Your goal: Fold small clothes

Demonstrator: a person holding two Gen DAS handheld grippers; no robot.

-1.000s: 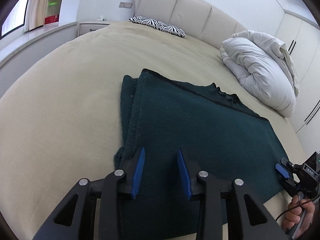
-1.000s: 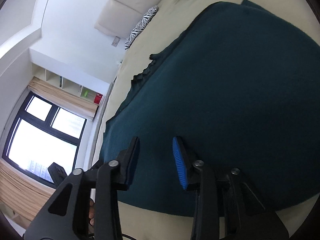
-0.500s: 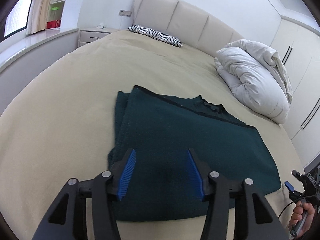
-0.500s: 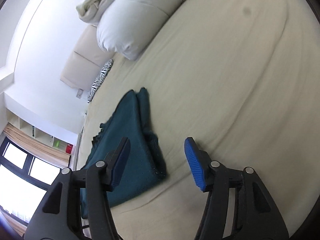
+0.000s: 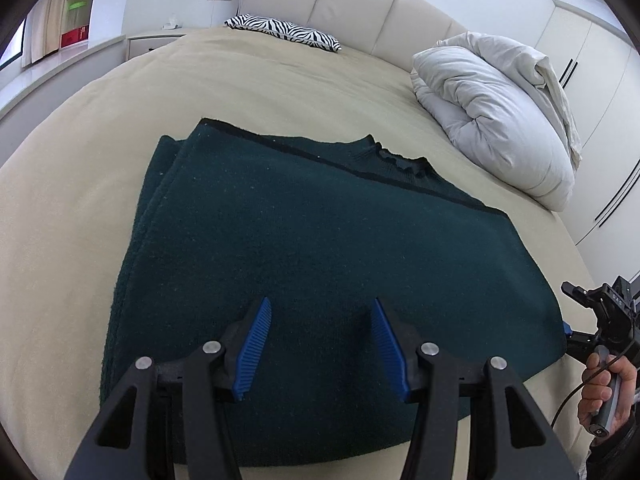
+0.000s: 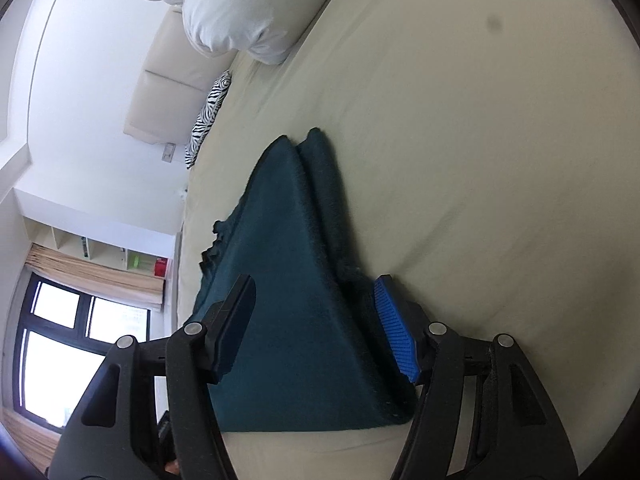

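Observation:
A dark green knitted garment (image 5: 320, 240) lies folded flat on the beige bed (image 5: 80, 184); its collar is at the far edge. My left gripper (image 5: 320, 344) is open and empty, hovering over the garment's near edge. My right gripper (image 6: 316, 328) is open, rolled sideways at the garment's right edge, with the folded cloth (image 6: 296, 280) between its jaws. It also shows in the left wrist view (image 5: 592, 320), held by a hand beside the garment's right edge.
A folded white duvet (image 5: 500, 112) lies at the bed's far right. A zebra-print pillow (image 5: 284, 32) rests against the cream headboard (image 5: 360, 12). White wardrobes (image 5: 592, 72) stand to the right, a nightstand and window shelves to the left.
Both grippers opened wider. The left gripper drew back, then came nearer over the garment. The right gripper swung off the garment to its right edge and now straddles that edge.

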